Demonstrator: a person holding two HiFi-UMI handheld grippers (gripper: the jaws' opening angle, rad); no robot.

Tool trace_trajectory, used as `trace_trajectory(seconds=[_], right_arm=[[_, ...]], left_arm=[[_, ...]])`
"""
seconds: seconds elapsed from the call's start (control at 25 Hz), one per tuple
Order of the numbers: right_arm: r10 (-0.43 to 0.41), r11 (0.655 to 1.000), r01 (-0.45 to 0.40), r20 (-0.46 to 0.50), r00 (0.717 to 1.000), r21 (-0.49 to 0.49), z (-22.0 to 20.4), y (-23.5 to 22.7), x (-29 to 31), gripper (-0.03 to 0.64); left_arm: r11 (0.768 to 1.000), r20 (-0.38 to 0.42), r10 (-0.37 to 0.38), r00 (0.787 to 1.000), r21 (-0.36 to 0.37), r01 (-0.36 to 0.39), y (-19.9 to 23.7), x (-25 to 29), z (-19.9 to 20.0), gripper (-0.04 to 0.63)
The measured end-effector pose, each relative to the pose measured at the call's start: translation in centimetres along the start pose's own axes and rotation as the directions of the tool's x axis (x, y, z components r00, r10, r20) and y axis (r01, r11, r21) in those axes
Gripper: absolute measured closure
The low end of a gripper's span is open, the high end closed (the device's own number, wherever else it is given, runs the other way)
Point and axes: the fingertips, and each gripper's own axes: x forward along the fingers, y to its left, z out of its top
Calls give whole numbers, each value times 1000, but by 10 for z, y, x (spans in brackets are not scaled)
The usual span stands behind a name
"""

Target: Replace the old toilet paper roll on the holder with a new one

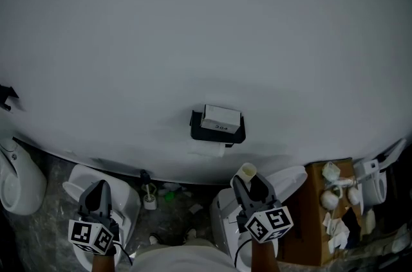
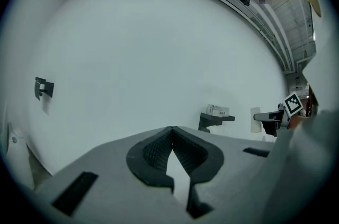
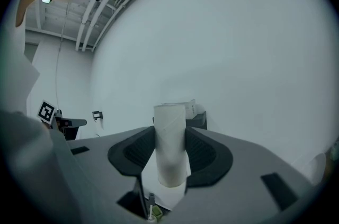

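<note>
white box (image 1: 221, 118) atop black holder (image 1: 196, 126)

- plain white wall (image 1: 206, 20) fills most of the head view
- small black bracket (image 1: 6, 97) on it, far left
- white toilet (image 1: 129, 200) lower left — another (image 1: 290, 179) lower right
- white fixture (image 1: 22, 184) at the left edge
- small white cup (image 1: 149, 201) and green scrap (image 1: 169, 196) on the mottled floor (image 1: 174, 219) between the toilets
- brown cardboard (image 1: 315, 232) at right, white odds and ends on it
</note>
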Motion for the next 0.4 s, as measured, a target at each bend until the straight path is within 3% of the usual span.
trace_trajectory(seconds=[0.4], right_arm=[[10, 1000, -10, -6, 1000, 1, -2, 3, -7, 437]], left_arm=[[1000, 1, -4, 1000, 0, 4, -7, -5, -1, 589]])
